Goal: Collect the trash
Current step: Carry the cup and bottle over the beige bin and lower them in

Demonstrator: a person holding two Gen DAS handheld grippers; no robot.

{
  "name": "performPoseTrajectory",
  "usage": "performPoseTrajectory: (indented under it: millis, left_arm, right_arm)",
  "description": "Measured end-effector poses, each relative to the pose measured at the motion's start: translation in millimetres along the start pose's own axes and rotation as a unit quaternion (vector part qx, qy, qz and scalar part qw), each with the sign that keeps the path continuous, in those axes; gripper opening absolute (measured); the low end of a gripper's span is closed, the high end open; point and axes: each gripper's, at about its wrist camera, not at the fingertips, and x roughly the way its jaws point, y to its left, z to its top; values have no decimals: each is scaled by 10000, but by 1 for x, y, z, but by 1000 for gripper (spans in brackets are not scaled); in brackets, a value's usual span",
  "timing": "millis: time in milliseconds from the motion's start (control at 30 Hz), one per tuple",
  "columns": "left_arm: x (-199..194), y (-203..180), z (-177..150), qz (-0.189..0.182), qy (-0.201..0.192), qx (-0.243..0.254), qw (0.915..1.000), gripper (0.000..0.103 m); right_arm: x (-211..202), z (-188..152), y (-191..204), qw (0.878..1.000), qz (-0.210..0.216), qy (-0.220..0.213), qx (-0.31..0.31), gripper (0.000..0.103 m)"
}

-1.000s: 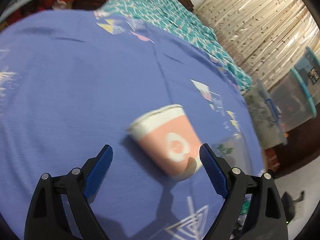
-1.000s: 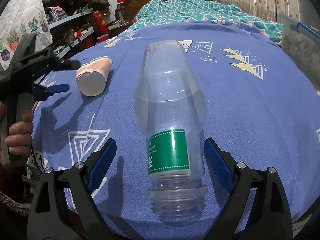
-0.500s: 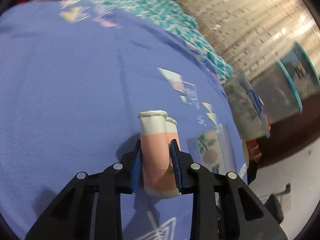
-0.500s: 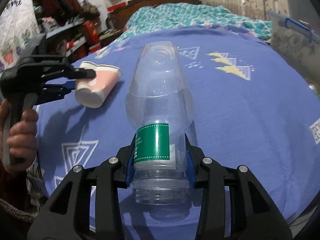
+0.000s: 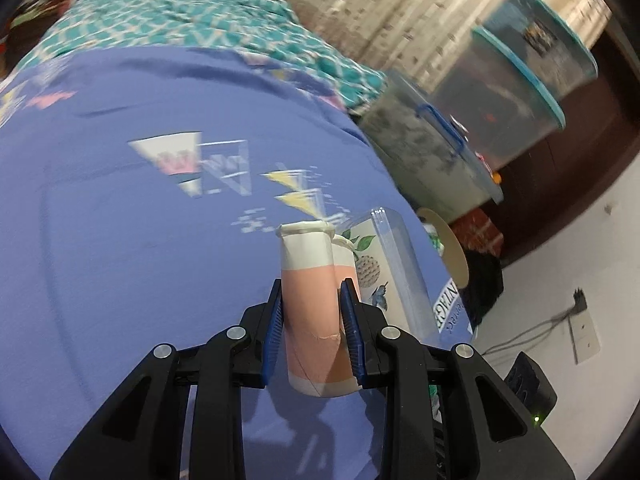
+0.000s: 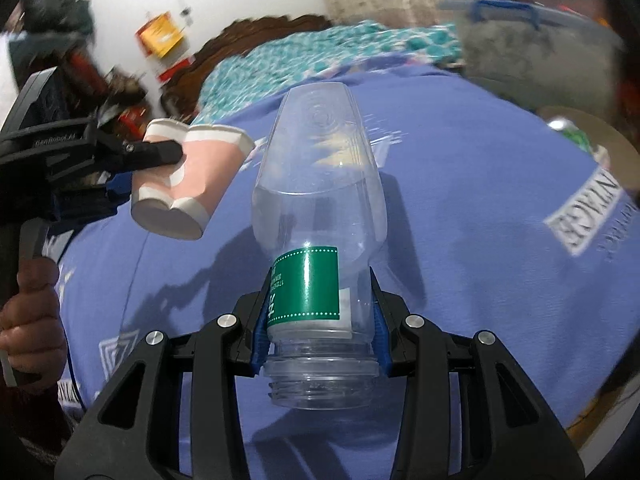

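Note:
My left gripper (image 5: pixel 312 336) is shut on a pink and white paper cup (image 5: pixel 310 300), squashed flat between the blue pads and held above the blue bedsheet (image 5: pixel 120 220). The cup (image 6: pixel 188 176) and the left gripper (image 6: pixel 160 152) also show at the left of the right wrist view. My right gripper (image 6: pixel 318 320) is shut on a clear plastic bottle with a green label (image 6: pixel 316 216), gripped near its open neck and lifted off the sheet.
A clear flat plastic package with a printed card (image 5: pixel 392 272) lies at the bed's edge. Lidded plastic storage bins (image 5: pixel 500 92) stand beyond the bed by a curtain. A teal patterned blanket (image 5: pixel 180 12) lies at the far end.
Both grippers closed, the left on the cup and the right on the bottle, then lifted them off the sheet and swung toward the bed's edge and the bins.

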Motion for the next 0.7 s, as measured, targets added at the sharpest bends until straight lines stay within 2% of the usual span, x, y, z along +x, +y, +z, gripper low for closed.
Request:
performPoseTrajectory:
  millis: [300,567,700]
  left_arm:
    - [97,-98,30,-288,656,774,9944,26]
    - [186,-195,50,-551,1073,1433,9823,26]
    - [230,-238,57,-561,1218,1741,9756,26]
  right_arm:
    - [-26,23,-110,9918,-599,-479,1026,42]
    - [-46,56,-201,9777,-994,-863,1633,43]
    - [-51,68,-240,9714,-1087,-958,1880,43]
